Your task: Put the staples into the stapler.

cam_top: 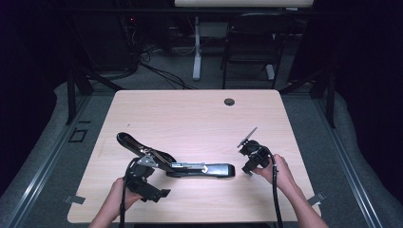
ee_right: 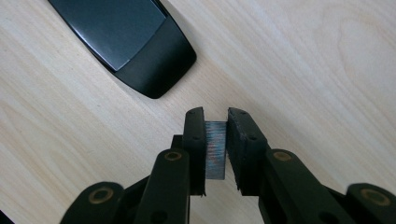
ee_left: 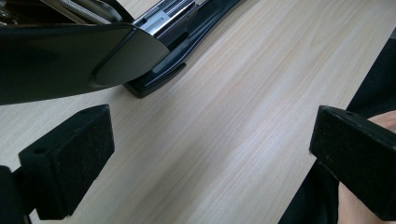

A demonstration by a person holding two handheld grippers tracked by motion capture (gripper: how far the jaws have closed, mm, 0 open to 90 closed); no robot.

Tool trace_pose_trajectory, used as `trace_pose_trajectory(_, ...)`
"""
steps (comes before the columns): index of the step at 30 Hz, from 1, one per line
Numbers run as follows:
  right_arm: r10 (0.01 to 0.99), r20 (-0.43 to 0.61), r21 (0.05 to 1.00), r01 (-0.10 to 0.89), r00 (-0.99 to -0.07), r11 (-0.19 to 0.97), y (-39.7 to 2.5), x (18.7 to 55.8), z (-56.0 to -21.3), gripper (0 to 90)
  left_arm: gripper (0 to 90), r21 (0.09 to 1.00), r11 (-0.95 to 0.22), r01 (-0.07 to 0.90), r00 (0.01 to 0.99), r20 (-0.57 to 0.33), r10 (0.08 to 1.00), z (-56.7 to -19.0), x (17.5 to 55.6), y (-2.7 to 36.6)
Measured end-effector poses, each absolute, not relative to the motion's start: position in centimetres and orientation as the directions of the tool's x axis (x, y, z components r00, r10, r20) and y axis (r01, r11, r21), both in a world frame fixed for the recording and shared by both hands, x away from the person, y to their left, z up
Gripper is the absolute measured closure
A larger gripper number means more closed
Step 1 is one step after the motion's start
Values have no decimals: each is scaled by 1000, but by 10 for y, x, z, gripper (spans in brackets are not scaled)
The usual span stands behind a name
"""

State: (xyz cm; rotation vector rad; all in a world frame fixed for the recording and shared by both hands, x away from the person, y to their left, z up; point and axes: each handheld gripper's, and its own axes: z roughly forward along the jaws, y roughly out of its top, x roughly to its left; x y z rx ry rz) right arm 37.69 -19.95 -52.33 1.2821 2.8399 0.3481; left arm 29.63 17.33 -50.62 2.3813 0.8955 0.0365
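A black stapler (cam_top: pixel 199 169) lies open on the wooden table (cam_top: pixel 190 118), its lid (cam_top: pixel 130 141) swung up and back to the left so the metal staple channel shows. My left gripper (cam_top: pixel 152 183) is just in front of the raised lid (ee_left: pixel 70 56), its jaws spread wide around bare table (ee_left: pixel 212 158), holding nothing. My right gripper (cam_top: pixel 249 164) hovers just right of the stapler's front end (ee_right: pixel 135 42). It (ee_right: pixel 215 123) is shut on a short silver strip of staples (ee_right: pixel 215 149), held upright between the pads.
A dark cable grommet (cam_top: pixel 229 101) sits near the table's far edge. Behind the table are a folding chair (cam_top: pixel 252 42) and a white desk leg (cam_top: pixel 196 57). The table's near edge is close under both hands.
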Motion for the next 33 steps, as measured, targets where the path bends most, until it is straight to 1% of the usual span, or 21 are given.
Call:
trace_pose_trajectory(2, 744, 82, 224, 739, -663, 635, -200, 376, -523, 779, 1, 532, -605, 592, 775, -171, 608, -507, 296, 173)
trace_pose_trajectory(4, 724, 74, 212, 721, -685, 660, -200, 378, -520, 779, 1, 532, -603, 595, 773, -173, 610, -507, 296, 173)
trace_pose_trajectory(5, 734, 71, 231, 727, -675, 646, -199, 377, -521, 779, 1, 532, -602, 595, 773, -174, 610, -507, 297, 173)
trace_pose_trajectory(12, 717, 63, 259, 705, -695, 660, -195, 377, -516, 779, 1, 528, -609, 591, 778, -173, 604, -508, 297, 172)
trace_pose_trajectory(18, 716, 73, 279, 703, -695, 654, -193, 380, -511, 779, 1, 532, -608, 590, 779, -178, 601, -508, 297, 172)
trace_pose_trajectory(21, 717, 78, 296, 703, -692, 647, -189, 380, -511, 780, 1, 538, -605, 587, 785, -195, 588, -508, 297, 171)
trace_pose_trajectory(27, 695, 61, 303, 677, -716, 671, -182, 383, -505, 780, 1, 536, -616, 578, 793, -187, 580, -508, 297, 169)
trace_pose_trajectory(30, 683, 64, 329, 662, -728, 674, -179, 386, -501, 779, 1, 531, -620, 578, 794, -187, 579, -509, 297, 169)
trace_pose_trajectory(33, 670, 47, 347, 641, -740, 684, -174, 390, -497, 780, 1, 525, -623, 579, 793, -185, 581, -510, 299, 168)
